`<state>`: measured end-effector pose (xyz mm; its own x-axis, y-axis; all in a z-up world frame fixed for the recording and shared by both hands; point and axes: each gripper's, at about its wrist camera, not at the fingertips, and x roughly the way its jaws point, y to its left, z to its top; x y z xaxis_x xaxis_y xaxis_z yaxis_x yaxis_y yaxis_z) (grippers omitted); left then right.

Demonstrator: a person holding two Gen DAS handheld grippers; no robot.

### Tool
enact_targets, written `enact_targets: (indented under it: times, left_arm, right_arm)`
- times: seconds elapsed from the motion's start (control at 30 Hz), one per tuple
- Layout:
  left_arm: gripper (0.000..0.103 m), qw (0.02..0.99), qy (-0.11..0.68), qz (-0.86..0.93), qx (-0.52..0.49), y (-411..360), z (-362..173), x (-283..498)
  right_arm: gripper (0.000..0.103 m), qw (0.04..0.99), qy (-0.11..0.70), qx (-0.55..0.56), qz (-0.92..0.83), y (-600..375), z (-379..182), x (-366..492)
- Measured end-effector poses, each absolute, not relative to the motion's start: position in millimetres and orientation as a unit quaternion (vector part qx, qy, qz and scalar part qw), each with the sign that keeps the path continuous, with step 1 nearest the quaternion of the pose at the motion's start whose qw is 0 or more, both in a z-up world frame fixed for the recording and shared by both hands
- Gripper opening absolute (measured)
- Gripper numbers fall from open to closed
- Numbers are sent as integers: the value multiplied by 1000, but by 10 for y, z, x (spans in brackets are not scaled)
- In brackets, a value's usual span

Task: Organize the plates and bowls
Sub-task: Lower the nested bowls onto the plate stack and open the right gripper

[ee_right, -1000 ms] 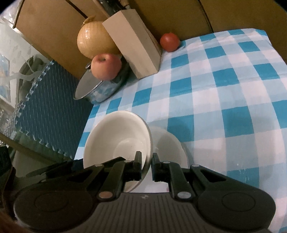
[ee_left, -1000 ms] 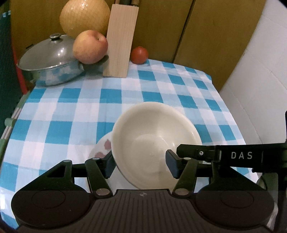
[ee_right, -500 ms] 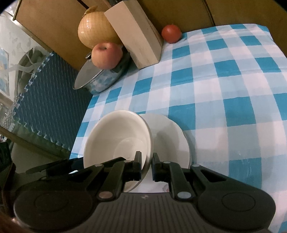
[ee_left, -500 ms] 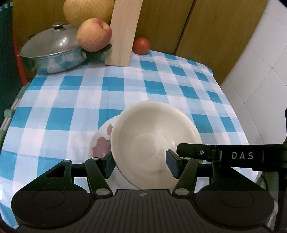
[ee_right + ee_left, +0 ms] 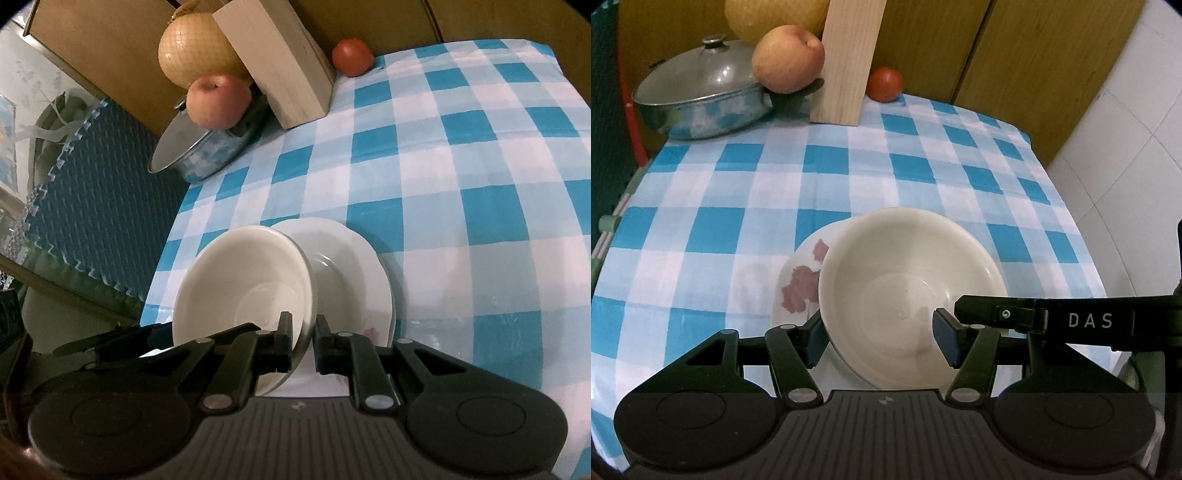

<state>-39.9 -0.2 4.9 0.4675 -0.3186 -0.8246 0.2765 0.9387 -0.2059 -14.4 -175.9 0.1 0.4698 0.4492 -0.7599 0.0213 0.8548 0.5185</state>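
Note:
A cream bowl (image 5: 908,288) is held above a white plate with a red flower print (image 5: 801,280) that lies on the checked tablecloth. My right gripper (image 5: 303,339) is shut on the bowl's rim (image 5: 308,295); the plate (image 5: 351,273) lies just behind it. My left gripper (image 5: 882,334) is open, its fingers on either side of the bowl's near part, the left pad close to the bowl's wall. The right gripper's finger (image 5: 1052,319) shows at the bowl's right edge in the left wrist view.
At the back of the table stand a lidded steel pot (image 5: 701,96), an apple (image 5: 788,59), a netted melon (image 5: 195,51), a wooden block (image 5: 849,62) and a tomato (image 5: 885,84). The table's right edge (image 5: 1067,221) drops to a tiled floor.
Both grippers and the bowl have risen and drawn back a little; more of the flowered plate shows beneath the bowl. The grips look unchanged.

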Motion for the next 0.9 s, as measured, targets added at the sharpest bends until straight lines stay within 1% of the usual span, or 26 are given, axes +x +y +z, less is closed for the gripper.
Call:
enact_targets:
  times: [0.23, 0.4, 0.53, 0.67, 0.77, 0.8, 0.87, 0.9]
  left_arm:
    - [66, 851, 495, -174, -27, 3, 10, -378]
    - [68, 853, 493, -169, -23, -4, 9, -380]
    - [69, 856, 488, -169, -21, 9, 29, -390]
    - [78, 866, 473, -163, -28, 53, 103, -412]
    - [80, 875, 460, -148, -36, 118, 163, -442]
    - [82, 879, 453, -142, -39, 142, 191, -473]
    - [84, 889, 438, -129, -42, 195, 245, -567]
    - [85, 893, 431, -122, -40, 219, 266, -635]
  right_arm:
    - [16, 828, 496, 230, 122, -1748, 0, -141]
    - [17, 831, 493, 228, 119, -1752, 7, -142]
    - [20, 838, 486, 220, 115, -1760, 45, -149]
    - [21, 852, 467, 210, 107, -1765, 128, -196]
    - [22, 870, 438, 204, 97, -1757, 253, -330]
    - [23, 877, 425, 200, 98, -1746, 309, -406]
    - [30, 890, 403, 190, 95, -1712, 400, -561]
    - [32, 896, 394, 182, 92, -1684, 434, -646]
